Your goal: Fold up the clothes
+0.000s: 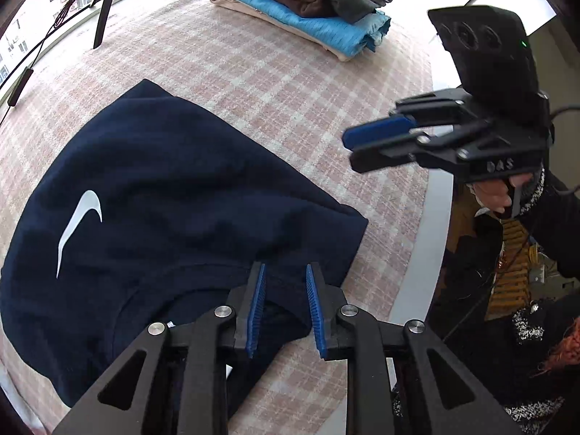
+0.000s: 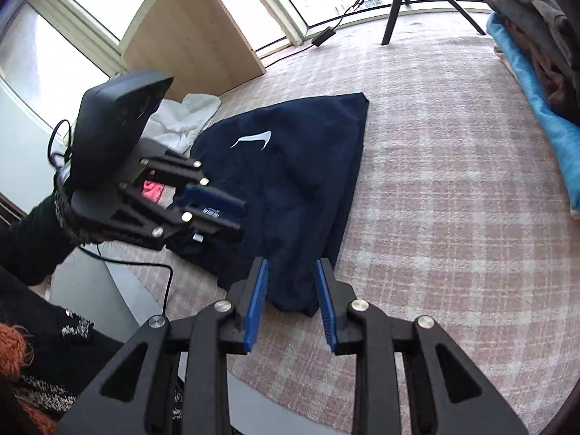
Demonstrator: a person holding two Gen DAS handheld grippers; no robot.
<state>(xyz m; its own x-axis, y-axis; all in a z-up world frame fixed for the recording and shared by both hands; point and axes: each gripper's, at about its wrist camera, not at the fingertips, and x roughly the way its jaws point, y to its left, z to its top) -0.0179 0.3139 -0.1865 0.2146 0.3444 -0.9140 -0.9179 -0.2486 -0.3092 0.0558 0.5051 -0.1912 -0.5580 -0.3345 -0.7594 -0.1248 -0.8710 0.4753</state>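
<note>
A navy sweatshirt [image 1: 163, 199] with a white swoosh lies partly folded on the pink plaid table cover [image 1: 253, 72]. My left gripper [image 1: 286, 272] hangs over its collar end, jaws apart, the cloth showing below the gap and the pads not pressing on it. From the right wrist the sweatshirt [image 2: 297, 181] tapers to a folded corner under my right gripper [image 2: 291, 264], which is open just above it. The left gripper [image 2: 239, 215] hovers over the garment's left side there. In the left wrist view, the right gripper [image 1: 351, 152] floats off the sweatshirt's right edge with nothing in it.
A stack of folded clothes [image 1: 301, 3], blue, brown and grey, sits at the far side [image 2: 536, 72]. Tripod legs [image 2: 395, 7] stand on the far edge. A white garment [image 2: 181, 123] and something pink [image 2: 152, 190] lie at the left. The person stands at the table's near rim [image 1: 435, 235].
</note>
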